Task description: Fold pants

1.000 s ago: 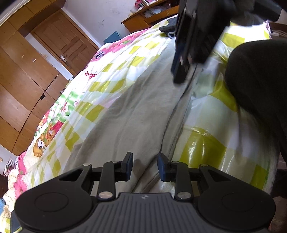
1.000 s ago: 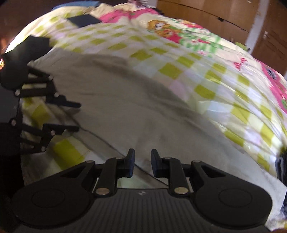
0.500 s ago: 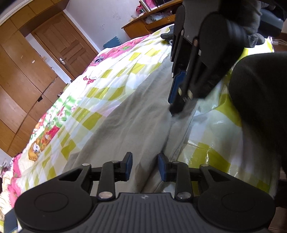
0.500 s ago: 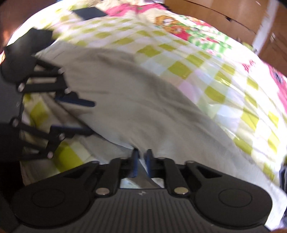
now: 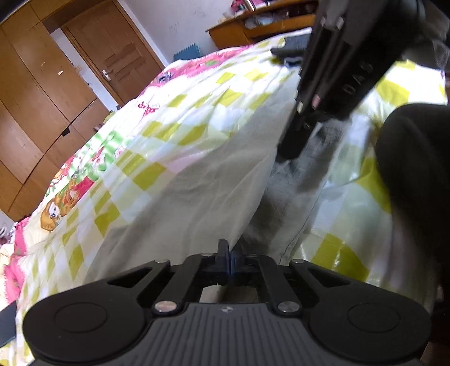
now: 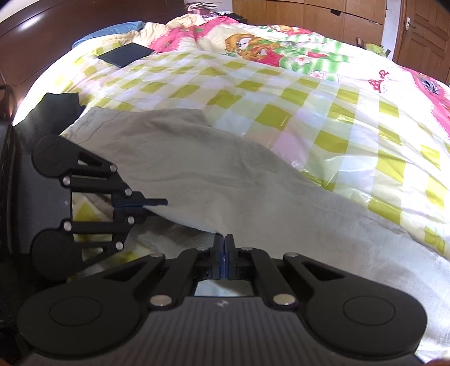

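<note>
The pants' (image 6: 213, 180) near edge is disappearing into both sets of jaws, just closed and clamping on it: the left gripper (image 6: 157, 203) at left, the right gripper (image 6: 224, 247) centre. A dark flat case (image 6: 126, 54) is lying behind on the checked bedspread (image 6: 323, 112); wooden wardrobes (image 6: 323, 11) are lining the wall.

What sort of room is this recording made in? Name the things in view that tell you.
Most likely a bedroom in a home: a bed with a checked cartoon quilt, a wooden wardrobe beside a panelled door, and grey pants spread on the quilt.
</note>
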Demonstrator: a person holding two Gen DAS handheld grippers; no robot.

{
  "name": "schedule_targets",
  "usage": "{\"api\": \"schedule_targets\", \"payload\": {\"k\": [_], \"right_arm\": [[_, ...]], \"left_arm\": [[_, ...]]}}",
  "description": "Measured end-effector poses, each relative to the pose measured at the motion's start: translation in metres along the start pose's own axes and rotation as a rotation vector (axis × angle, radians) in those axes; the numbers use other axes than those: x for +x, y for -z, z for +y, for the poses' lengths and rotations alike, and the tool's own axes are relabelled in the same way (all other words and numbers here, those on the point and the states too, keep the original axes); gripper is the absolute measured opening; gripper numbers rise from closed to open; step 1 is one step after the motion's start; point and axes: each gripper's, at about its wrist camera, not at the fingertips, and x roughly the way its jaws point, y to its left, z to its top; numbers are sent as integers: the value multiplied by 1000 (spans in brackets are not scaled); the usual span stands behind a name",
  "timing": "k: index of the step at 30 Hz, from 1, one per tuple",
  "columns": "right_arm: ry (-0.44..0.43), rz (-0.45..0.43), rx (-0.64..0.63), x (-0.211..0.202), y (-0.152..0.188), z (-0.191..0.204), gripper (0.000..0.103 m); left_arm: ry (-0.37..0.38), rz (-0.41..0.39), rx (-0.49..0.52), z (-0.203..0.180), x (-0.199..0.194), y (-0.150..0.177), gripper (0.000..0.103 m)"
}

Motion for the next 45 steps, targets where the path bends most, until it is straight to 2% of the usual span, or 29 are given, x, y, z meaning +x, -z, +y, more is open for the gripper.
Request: {"api": "schedule_targets", "payload": {"k": [3,4,6,8,10,13,16,18,20,24,26,30,35,36,37,41,43,45], "right_arm": [[-10,9,-8,-1,6,3,1],[-22,33,1,6,9,2,1],[-37,144,-6,32,19,4,2],[-18,126,-4,34,24,6,4],[-37,83,64,19,21,-2,7],[6,-6,202,-11,24,-29,14],[173,-85,391,-36,41,-73,26],[274,-131,617,-53,67,-113,26],[340,-196,840,-69,101,-149,29],[398,-309,1083,-91,152,-190,29],[384,-350,1110,-93,159,-200,29],[302,-356,1139,-81,164,-214,30],[263,-406,1200,-79,179,-211,29],[259,-423,1212,-81,182,-211,21],[258,-434,1215,-82,183,-212,5],[209,-483,1187,-88,171,-219,3],[240,-513,1121,-100,151,-216,3],[235,-564,1071,-113,135,-214,3]], "left_arm": [[13,-1,32,-5,-11,3,19],[26,14,34,-8,-9,5,19],[39,46,63,-19,1,13,19],[10,36,96,-26,2,16,19],[12,32,83,-23,-3,15,21],[4,33,78,-19,-6,17,27],[2,38,99,-20,-6,18,27],[-5,41,106,-22,-7,18,27],[-12,45,115,-24,-6,17,27],[-20,59,144,-28,-5,15,26],[-20,71,163,-30,-3,12,26],[-19,95,190,-32,0,7,26],[-24,114,222,-34,2,2,26],[-24,115,227,-34,3,2,26],[-24,116,232,-35,3,2,26],[-21,118,240,-34,3,2,26],[-21,119,240,-34,4,1,26],[-21,118,238,-34,4,1,26]]}}
